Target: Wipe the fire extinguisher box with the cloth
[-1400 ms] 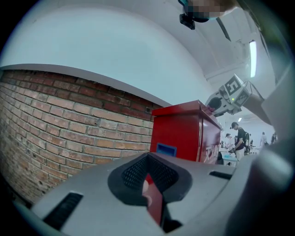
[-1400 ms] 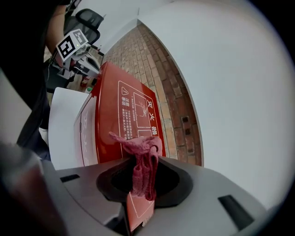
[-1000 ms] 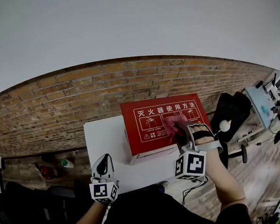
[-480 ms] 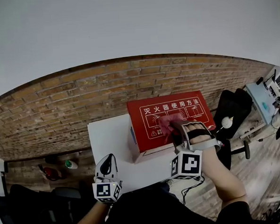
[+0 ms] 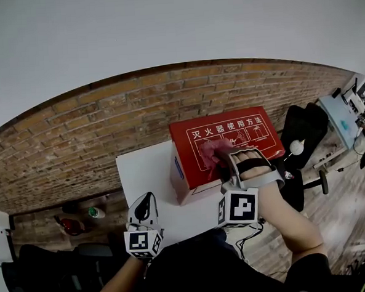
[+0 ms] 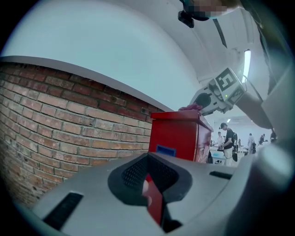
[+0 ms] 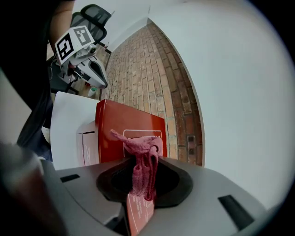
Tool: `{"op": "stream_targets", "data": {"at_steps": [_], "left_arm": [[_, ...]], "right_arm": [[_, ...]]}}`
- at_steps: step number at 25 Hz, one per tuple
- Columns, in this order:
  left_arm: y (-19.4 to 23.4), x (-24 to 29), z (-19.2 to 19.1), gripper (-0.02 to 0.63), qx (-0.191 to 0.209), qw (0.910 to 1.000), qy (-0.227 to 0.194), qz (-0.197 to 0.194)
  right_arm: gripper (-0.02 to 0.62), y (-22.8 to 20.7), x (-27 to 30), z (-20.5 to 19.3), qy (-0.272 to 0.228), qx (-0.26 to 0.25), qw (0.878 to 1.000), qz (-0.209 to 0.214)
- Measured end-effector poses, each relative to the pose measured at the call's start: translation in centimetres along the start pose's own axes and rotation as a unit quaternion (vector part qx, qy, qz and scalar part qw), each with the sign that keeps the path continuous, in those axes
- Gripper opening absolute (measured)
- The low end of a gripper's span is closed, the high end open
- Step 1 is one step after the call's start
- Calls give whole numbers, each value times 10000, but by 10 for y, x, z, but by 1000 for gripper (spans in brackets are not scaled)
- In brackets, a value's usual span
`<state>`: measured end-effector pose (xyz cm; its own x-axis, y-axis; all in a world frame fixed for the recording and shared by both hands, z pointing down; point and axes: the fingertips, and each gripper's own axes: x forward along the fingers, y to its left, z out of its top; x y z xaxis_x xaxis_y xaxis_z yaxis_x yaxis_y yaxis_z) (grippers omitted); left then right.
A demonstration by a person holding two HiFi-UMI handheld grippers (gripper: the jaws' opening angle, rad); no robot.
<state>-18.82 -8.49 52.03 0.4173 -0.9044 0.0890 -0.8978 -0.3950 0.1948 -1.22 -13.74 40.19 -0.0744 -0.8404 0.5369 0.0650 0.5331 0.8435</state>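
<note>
Presently the right gripper point(image 5: 223, 160) is clamped on the pink cloth point(image 5: 214, 150), pressing it onto the top of the red box point(image 5: 243, 132) on the white desk point(image 5: 141, 172). The left gripper point(image 5: 144, 207) (closed, empty) hangs well apart from the box, so nothing braces it: a hard stroke could shove it along the desk, or the bunched cloth might drag out of the grip.
</note>
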Motion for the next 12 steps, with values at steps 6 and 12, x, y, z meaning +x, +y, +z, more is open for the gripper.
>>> {"op": "stream_targets", "data": {"at_steps": [6, 12], "left_arm": [[-3, 2, 5, 18, 24, 9999, -51, -117], [-8, 4, 7, 18, 6, 9997, -34, -234]], "right_arm": [[98, 1, 1, 13, 73, -122, 9999, 61], [98, 0, 0, 28, 123, -280, 9995, 109]]}}
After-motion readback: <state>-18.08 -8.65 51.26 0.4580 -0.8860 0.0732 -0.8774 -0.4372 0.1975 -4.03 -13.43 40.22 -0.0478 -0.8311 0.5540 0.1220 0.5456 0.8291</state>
